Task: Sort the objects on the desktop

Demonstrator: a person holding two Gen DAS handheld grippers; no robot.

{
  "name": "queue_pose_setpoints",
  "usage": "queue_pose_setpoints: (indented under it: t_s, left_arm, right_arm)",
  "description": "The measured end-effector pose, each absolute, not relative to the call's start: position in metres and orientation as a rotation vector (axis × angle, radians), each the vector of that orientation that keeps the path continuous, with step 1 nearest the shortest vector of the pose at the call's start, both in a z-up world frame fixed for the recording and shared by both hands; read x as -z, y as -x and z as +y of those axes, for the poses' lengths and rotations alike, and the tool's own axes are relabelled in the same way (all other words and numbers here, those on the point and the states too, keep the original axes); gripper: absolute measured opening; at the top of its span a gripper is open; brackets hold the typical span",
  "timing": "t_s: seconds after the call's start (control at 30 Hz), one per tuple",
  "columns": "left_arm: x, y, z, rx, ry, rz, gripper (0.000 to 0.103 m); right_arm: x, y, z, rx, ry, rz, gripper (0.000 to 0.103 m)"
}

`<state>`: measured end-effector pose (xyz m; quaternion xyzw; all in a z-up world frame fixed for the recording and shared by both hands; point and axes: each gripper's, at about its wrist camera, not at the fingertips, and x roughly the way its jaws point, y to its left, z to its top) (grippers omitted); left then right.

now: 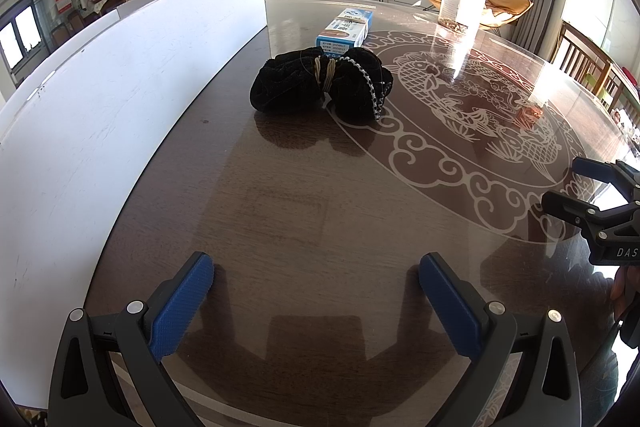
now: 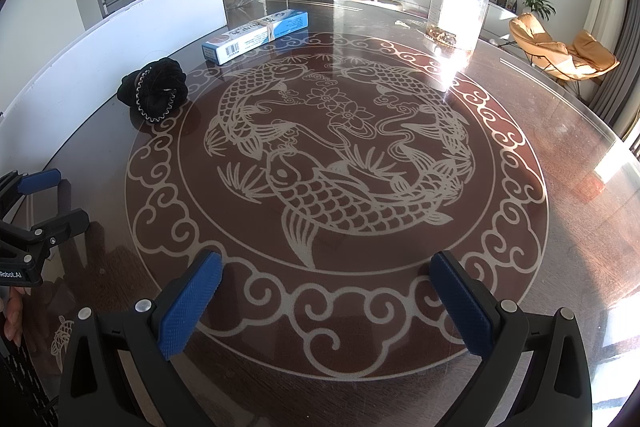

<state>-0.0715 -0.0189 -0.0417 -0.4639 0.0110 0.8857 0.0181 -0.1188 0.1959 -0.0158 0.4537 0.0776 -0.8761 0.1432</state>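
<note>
While both our grippers, left and right, hang spread and empty over the table, the black scrunchie lies at twelve o'clock, the blue box just beyond.

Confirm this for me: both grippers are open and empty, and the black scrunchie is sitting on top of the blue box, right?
Not quite. The black scrunchie lies on the table, apart from the blue box, as the right wrist view shows. Both the left gripper and right gripper are open and empty.
</note>
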Motion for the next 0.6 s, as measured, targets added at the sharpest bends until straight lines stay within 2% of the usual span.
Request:
queue_pose_setpoints:
  t_s: [0.4, 0.6]
  left_arm:
    - [0.042, 0.071, -0.019, -2.752, 1.442, 0.033, 0.103]
    - [0.04, 0.072, -0.022, -2.761, 1.45, 0.021, 0.103]
  right_arm:
    - [0.016, 0.123, 0.195, 2.528, -1.309, 0.228, 0.103]
    - [0.017, 0.182, 0.19, 2.606, -1.351, 0.17, 0.103]
